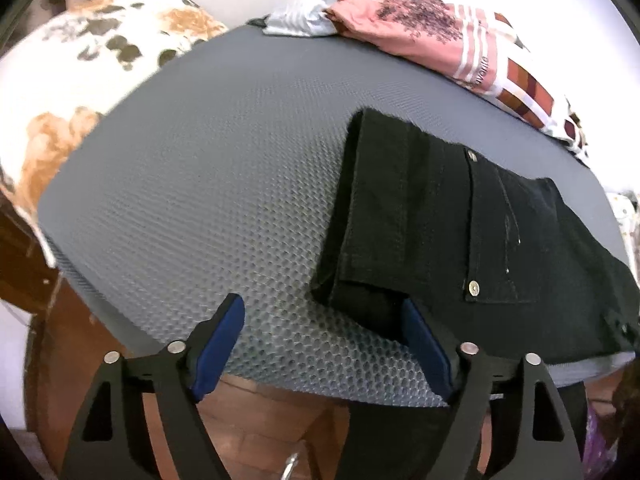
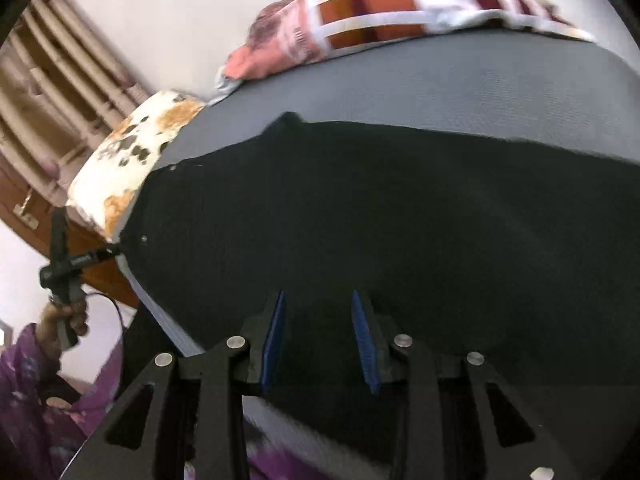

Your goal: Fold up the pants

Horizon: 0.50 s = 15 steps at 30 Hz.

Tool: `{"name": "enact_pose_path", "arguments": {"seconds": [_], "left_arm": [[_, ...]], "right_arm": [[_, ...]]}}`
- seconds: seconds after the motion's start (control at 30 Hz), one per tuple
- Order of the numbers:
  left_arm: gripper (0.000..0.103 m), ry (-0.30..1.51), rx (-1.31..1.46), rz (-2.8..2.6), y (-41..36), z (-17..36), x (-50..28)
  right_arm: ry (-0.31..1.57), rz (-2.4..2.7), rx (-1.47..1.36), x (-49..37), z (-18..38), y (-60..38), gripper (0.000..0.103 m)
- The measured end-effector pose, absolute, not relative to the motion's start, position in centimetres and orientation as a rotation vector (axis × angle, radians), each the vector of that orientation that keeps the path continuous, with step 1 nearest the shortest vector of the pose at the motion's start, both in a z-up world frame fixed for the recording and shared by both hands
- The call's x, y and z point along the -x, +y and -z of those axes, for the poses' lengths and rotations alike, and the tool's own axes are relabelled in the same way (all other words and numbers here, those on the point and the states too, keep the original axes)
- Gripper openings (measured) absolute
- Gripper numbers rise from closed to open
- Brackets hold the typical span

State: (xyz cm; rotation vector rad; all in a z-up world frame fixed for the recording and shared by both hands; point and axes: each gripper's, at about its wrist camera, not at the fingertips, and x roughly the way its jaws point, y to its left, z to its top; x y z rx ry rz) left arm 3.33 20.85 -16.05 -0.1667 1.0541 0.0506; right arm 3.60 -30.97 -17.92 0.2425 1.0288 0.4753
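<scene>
Black pants (image 1: 440, 220) lie on the grey honeycomb mat (image 1: 200, 184), with the waistband end folded over and a riveted pocket showing. My left gripper (image 1: 324, 312) is open at the mat's front edge, its right pad touching the pants' near corner. In the right wrist view the pants (image 2: 400, 220) spread across the mat (image 2: 440, 80). My right gripper (image 2: 318, 300) is open low over the black cloth near the front edge, with fabric between its blue pads. The left gripper also shows in the right wrist view (image 2: 106, 254) at the pants' left corner.
A pile of pink and checked clothes (image 1: 460, 44) lies along the mat's far edge, also in the right wrist view (image 2: 360, 28). A floral pillow (image 1: 92, 72) lies left of the mat. A wooden bed frame (image 1: 24, 264) runs below. The person's purple sleeve (image 2: 36, 392) is at lower left.
</scene>
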Motion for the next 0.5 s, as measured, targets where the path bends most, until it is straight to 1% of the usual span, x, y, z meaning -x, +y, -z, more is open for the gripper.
{"name": "enact_pose_path", "arguments": {"seconds": [0.1, 0.17, 0.2, 0.23, 0.27, 0.3, 0.33, 0.43, 0.47, 0.5], "left_arm": [[0.083, 0.990, 0.099, -0.166, 20.6, 13.2, -2.6], [0.087, 0.926, 0.017, -0.232, 20.1, 11.4, -2.0], [0.090, 0.906, -0.011, -0.248, 19.9, 10.8, -1.9], [0.091, 0.884, -0.039, -0.265, 19.6, 10.2, -1.8], [0.091, 0.874, -0.050, -0.265, 19.3, 9.9, -1.7], [0.092, 0.870, -0.050, -0.245, 18.8, 9.4, -1.6], [0.092, 0.869, -0.045, -0.224, 18.4, 9.2, -1.6], [0.092, 0.858, -0.042, -0.167, 16.4, 8.5, -1.5], [0.092, 0.855, -0.042, -0.129, 15.3, 8.3, -1.6], [0.092, 0.852, -0.048, -0.105, 14.3, 8.3, -1.7]], "right_arm": [[0.977, -0.379, -0.273, -0.9, 16.8, -35.5, 0.034], [0.947, -0.307, -0.357, 0.4, 16.5, -39.6, 0.034], [0.933, -0.233, -0.432, 1.4, 16.7, -43.4, 0.034], [0.929, -0.184, -0.459, 1.8, 16.7, -45.3, 0.034], [0.922, -0.106, -0.496, 2.7, 17.0, -48.3, 0.031], [0.892, -0.051, -0.567, 3.7, 17.3, -51.7, 0.025], [0.869, -0.003, -0.625, 4.8, 17.4, -54.3, 0.023], [0.736, 0.195, -0.844, 9.5, 17.2, -62.8, 0.023], [0.707, 0.226, -0.891, 10.4, 17.2, -64.2, 0.026], [0.670, 0.302, -0.924, 11.8, 16.9, -66.0, 0.031]]}}
